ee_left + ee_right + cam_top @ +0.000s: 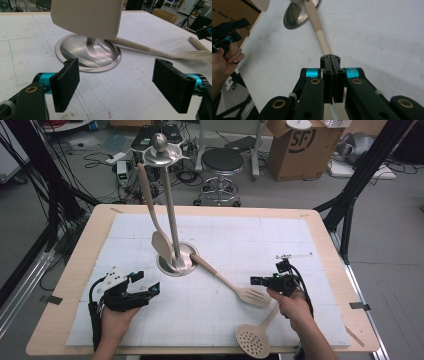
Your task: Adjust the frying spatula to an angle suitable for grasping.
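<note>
Materials: polished metal, matt beige utensils, wood edging and rough white sheet.

The stand (171,210) is seen as polished metal, its round base (87,53) glossy and reflective. The spatula (159,232) hung on it, the slotted turner (235,287) and the skimmer (254,337) are finished in smooth, matt beige, which could be plastic or wood. The surface (90,245) is edged in pale wood and covered by a white sheet (130,95) of rough, pitted, foam-like texture. The jaws are faced with black, finely ribbed pads (66,83), joined to glossy blue metal collars (312,73).
</note>
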Tool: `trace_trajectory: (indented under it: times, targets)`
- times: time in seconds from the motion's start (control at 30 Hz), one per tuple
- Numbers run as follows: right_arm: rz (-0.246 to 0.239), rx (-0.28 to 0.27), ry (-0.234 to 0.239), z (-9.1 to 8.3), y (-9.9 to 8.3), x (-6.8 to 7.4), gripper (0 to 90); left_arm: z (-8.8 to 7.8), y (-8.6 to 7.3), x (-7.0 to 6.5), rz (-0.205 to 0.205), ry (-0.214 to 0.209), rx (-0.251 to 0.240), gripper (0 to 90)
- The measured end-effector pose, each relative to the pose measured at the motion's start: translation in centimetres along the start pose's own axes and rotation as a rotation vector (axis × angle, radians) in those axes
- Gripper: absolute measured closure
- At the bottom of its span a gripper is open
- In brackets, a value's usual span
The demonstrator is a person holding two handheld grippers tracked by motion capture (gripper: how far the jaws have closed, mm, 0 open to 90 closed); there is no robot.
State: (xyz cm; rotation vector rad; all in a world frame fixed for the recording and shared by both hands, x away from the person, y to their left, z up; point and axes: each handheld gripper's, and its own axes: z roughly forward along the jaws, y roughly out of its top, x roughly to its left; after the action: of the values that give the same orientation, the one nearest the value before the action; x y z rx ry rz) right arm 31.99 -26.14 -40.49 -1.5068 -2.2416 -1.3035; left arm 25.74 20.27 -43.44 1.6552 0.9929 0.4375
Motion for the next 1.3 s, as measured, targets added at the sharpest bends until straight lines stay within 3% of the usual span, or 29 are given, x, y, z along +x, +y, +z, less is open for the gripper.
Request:
trace_trajectory:
  times: [0.2,0.27,0.43,0.5,0.63,0.8,0.87,0.93,1.07,1.23,1.3]
  targets:
    - [-0.056,0.111,-0.037,3.8,2.1,1.0,90.0,-0.3,0.0,0.2,-0.006,0.000,-0.012,22.5]
    - [-0.061,0.105,-0.057,4.0,2.3,0.7,90.0,-0.4,0.0,0.3,-0.013,0.005,-0.015,22.5]
    - [-0.008,0.096,-0.118,2.2,1.7,-1.7,90.0,-0.5,-0.1,0.4,-0.013,0.006,-0.014,22.6]
    - [0.035,0.097,-0.141,1.3,1.3,-2.9,90.0,-0.5,-0.1,0.3,-0.009,0.002,-0.012,22.5]
    - [0.074,0.128,-0.177,0.6,-0.1,-4.6,90.0,-0.3,0.0,0.1,-0.006,0.003,-0.011,22.6]
    - [0.082,0.170,-0.176,0.8,-1.5,-4.9,90.0,-0.1,0.0,0.0,-0.004,0.002,-0.004,22.5]
    - [0.091,0.187,-0.150,0.9,-1.7,-4.7,90.0,-0.1,0.0,0.0,-0.005,0.001,-0.005,22.5]
    - [0.071,0.184,-0.160,1.1,-1.7,-4.5,90.0,-0.1,0.0,0.0,-0.006,0.003,-0.004,22.6]
    - [0.074,0.159,-0.172,1.3,-1.1,-4.2,90.0,-0.1,0.0,0.1,-0.005,0.005,-0.005,22.5]
    - [0.046,0.131,-0.113,1.9,0.6,-3.0,86.3,-0.1,-0.1,0.2,-0.006,0.002,-0.005,22.6]
    - [0.043,0.129,-0.083,2.4,1.3,-2.4,79.3,-0.2,0.0,0.1,-0.009,0.001,-0.006,22.5]
